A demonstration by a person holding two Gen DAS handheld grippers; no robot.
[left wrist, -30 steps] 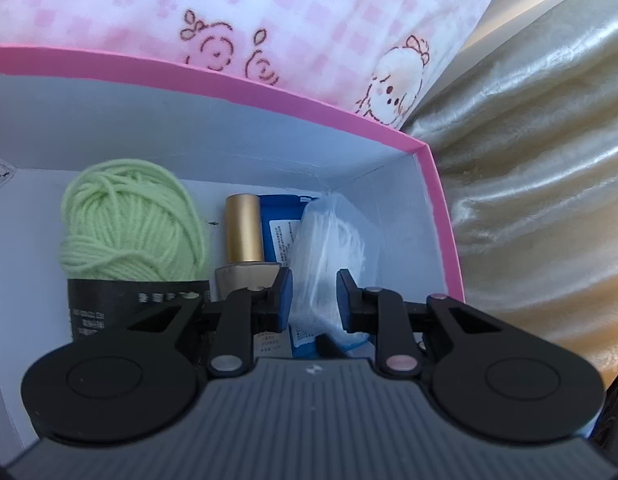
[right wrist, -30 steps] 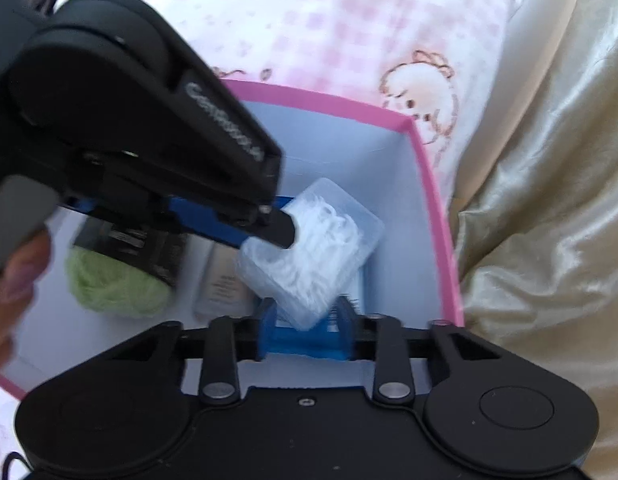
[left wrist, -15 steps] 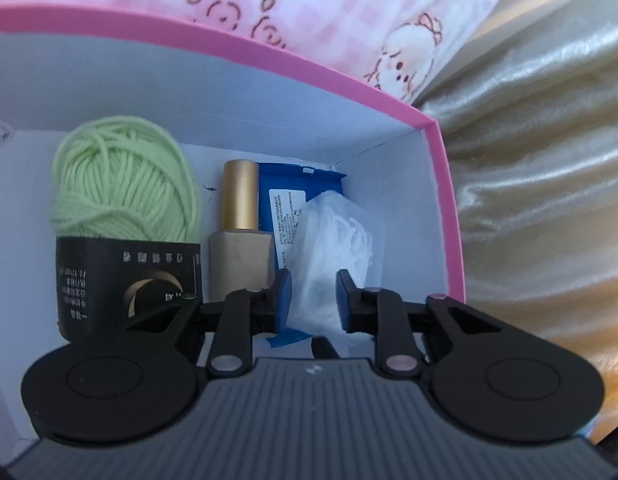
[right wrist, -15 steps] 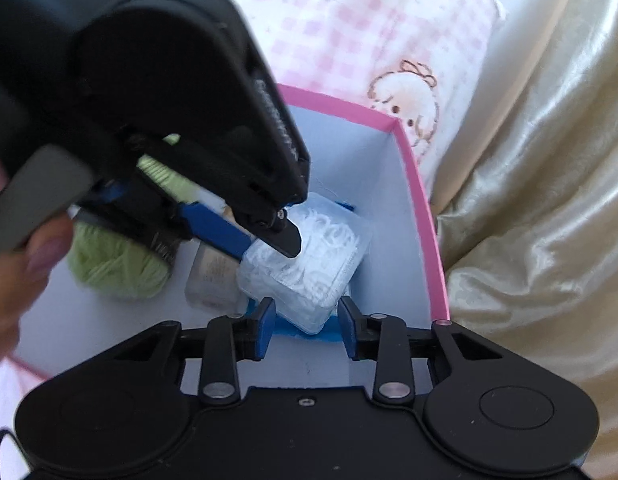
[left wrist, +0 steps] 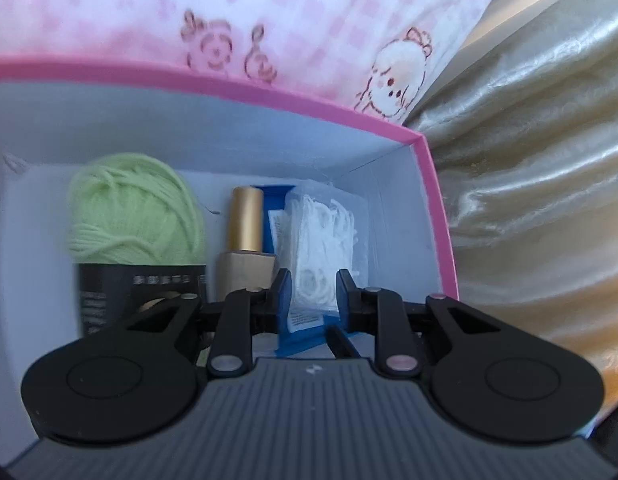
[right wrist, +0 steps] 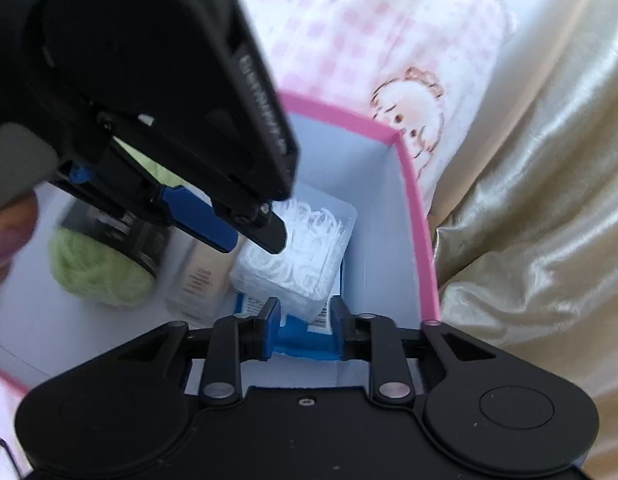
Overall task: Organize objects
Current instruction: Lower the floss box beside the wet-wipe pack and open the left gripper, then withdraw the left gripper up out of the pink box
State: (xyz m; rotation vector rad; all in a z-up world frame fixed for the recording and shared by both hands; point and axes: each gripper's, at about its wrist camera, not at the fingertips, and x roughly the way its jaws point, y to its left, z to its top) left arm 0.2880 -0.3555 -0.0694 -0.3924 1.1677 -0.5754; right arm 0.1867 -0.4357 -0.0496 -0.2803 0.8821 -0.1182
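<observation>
A pink-rimmed box holds a green yarn ball with a black label, a gold-capped bottle, a blue packet and a clear box of white floss picks lying on the packet. My left gripper is open above the floss box, not touching it. In the right wrist view the left gripper hangs over the floss box. My right gripper is open at the near end of the blue packet, beside the yarn.
A pink checked cloth with cartoon prints lies behind the box. A shiny beige curtain hangs close to the box's right wall. A hand holds the left gripper's handle.
The floss box was let go and lies on the blue packet. Both grippers have pulled back and up from it; the right gripper has opened a little wider.
</observation>
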